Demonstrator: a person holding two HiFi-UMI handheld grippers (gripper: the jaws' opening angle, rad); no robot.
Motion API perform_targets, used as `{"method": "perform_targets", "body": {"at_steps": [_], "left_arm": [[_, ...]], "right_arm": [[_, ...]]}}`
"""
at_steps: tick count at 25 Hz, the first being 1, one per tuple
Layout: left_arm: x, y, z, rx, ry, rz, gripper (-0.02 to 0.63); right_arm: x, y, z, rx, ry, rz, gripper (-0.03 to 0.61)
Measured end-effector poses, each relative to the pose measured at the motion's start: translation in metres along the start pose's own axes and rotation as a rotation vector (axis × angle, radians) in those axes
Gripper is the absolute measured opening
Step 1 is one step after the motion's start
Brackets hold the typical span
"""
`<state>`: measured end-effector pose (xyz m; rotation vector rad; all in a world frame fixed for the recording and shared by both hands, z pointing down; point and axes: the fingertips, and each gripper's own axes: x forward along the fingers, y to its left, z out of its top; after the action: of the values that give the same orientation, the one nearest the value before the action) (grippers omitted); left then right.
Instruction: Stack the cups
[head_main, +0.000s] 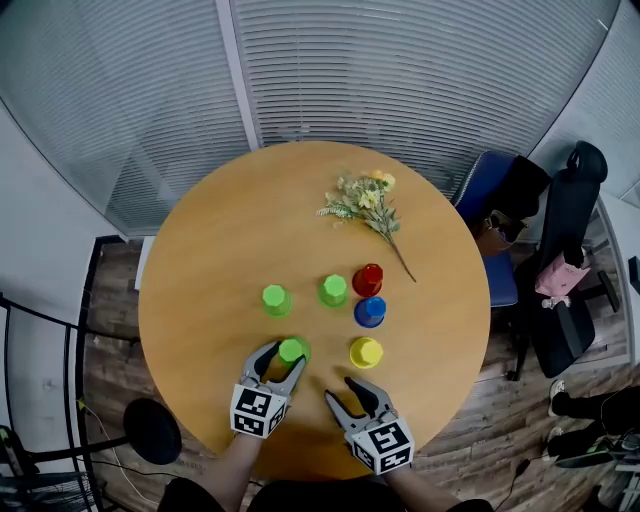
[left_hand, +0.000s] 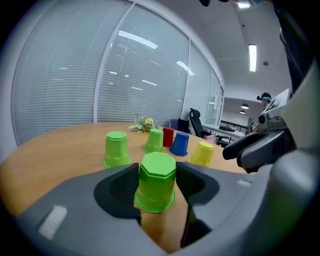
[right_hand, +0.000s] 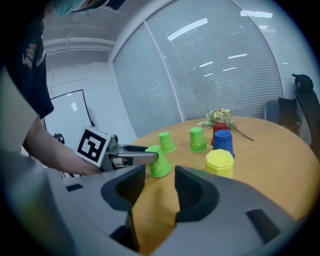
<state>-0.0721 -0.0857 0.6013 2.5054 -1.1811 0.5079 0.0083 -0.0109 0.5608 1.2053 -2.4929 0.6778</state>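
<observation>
Left gripper (head_main: 286, 355): fingers spread, straddling the nearest green cup (left_hand: 156, 181), which stands upside down on the counter (head_main: 200, 260). The pads flank its sides closely and no squeeze is evident. This is judged to be the set-up for lifting it onto another cup.

A second green cup (head_main: 276, 299) and a third green cup (head_main: 333, 290) stand beyond, apart.

Right gripper (head_main: 342, 390): fingers spread over bare counter with nothing between them, apparently held clear.

The yellow cup (head_main: 365, 352) sits just ahead of it, with the blue cup (head_main: 369, 311) and red cup (head_main: 368, 279) behind. Nothing is stacked yet.

Round wooden table (head_main: 220, 250), flower sprig (head_main: 365, 200), office chair (head_main: 570, 260)
</observation>
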Motion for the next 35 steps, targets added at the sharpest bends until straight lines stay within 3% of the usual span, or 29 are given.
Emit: {"method": "perform_targets", "body": {"at_steps": [12,20,28,35], "left_arm": [[-0.03,-0.021,0.013,-0.053,-0.05,0.0,0.268],[-0.035,-0.079,0.042,-0.017,-0.095,-0.116,0.268],[-0.01,-0.118,0.038,-0.017,-0.052,-0.194,0.268],[-0.005,-0.118,0.029,-0.018,-0.015,-0.166,0.268]], "right_arm": [[-0.002,-0.007,0.01,-0.037,-0.015,-0.012,0.183],[-0.025,-0.051,0.026,-0.063,-0.052,-0.108,0.183],[-0.023,-0.091,0.017,-0.183,0.003,-0.152,0.195],[0.0,-0.095,0.009,-0.234,0.039,-0.092,0.215]]}}
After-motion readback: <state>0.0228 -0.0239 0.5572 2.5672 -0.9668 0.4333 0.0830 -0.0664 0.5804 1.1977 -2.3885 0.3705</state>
